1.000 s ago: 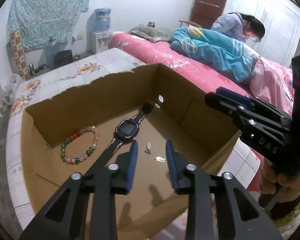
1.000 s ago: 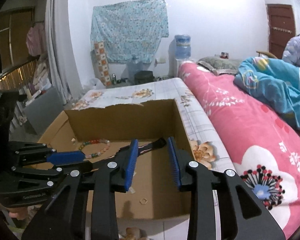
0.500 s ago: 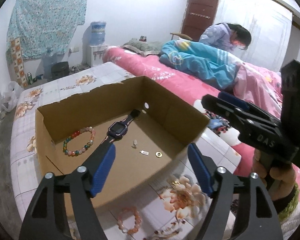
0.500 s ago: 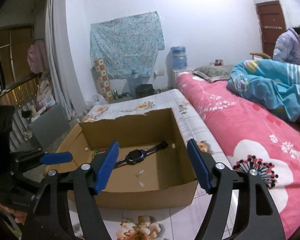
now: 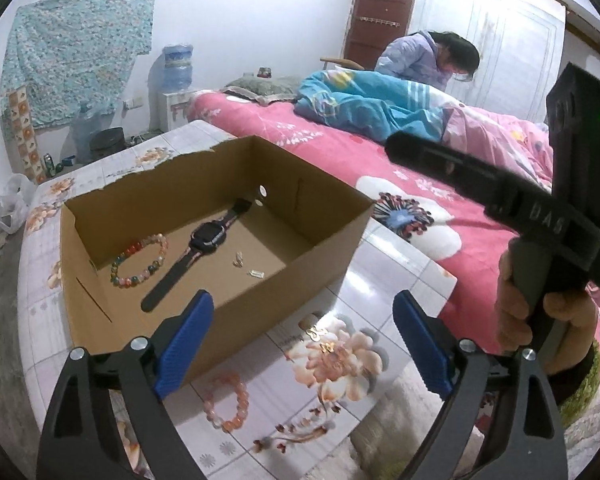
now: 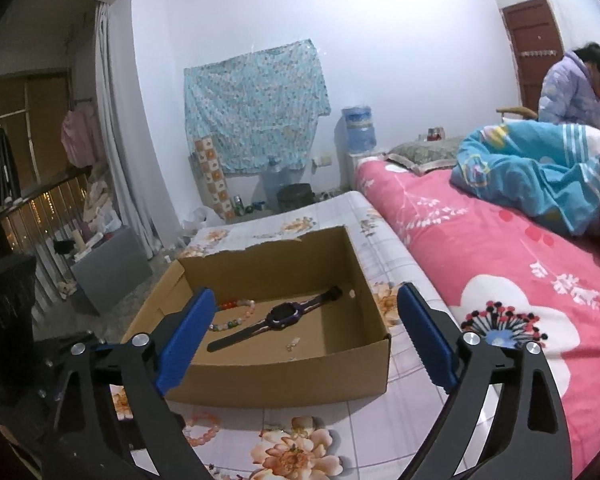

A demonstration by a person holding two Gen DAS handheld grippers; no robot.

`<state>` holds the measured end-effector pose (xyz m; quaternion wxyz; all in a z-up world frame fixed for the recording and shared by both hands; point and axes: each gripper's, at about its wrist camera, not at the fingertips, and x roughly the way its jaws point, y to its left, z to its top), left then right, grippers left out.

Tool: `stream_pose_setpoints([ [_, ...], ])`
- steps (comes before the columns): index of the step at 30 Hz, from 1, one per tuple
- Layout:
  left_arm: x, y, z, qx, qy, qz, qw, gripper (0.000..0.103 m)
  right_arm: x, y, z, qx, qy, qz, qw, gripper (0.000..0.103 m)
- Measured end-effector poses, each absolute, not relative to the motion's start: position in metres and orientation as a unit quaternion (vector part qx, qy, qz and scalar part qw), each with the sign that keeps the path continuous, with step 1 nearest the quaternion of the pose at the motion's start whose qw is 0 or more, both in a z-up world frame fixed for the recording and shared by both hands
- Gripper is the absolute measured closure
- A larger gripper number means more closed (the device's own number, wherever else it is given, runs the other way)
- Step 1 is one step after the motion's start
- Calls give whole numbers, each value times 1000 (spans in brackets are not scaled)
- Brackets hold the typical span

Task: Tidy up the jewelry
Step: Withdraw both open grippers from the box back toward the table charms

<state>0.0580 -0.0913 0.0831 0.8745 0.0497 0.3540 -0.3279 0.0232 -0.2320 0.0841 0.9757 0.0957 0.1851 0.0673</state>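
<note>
Both grippers hover over the floral tabletop, the left gripper and the right gripper each with jaws opening wide and nothing between them. In the cardboard box lie a smartwatch and, at its nine o'clock, a multicoloured bead bracelet. A pink bead bracelet lies on the tabletop at the box's six o'clock.

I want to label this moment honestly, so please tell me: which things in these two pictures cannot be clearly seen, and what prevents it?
- Small metal pieces in the brown cardboard box: too small to identify, both views.
- Pink bead bracelet on the floral tablecloth: right view, partly hidden by the gripper's finger.
- Multicoloured bead bracelet: right view, partly behind that finger.
- Small gold items outside the box: too small, left view.
</note>
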Motion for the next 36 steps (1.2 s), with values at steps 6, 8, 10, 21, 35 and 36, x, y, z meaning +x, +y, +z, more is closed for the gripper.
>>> stream_pose_setpoints([
  [6,48,-94,81,55,353,-326,876,11,19,-236,83,106,187,69,974,11],
  [8,46,-94,81,57,353,-325,876,10,17,-235,83,106,188,70,974,11],
  [10,45,-95,80,59,354,-324,875,10,15,-235,83,106,187,70,974,10],
  [21,40,-96,67,65,372,-312,872,7,8,-254,74,105,206,46,972,8],
  [35,54,-100,4,80,434,-280,853,6,8,-261,-15,69,355,18,932,8],
  [36,55,-102,1,83,435,-280,852,6,8,-257,-24,66,370,21,926,8],
])
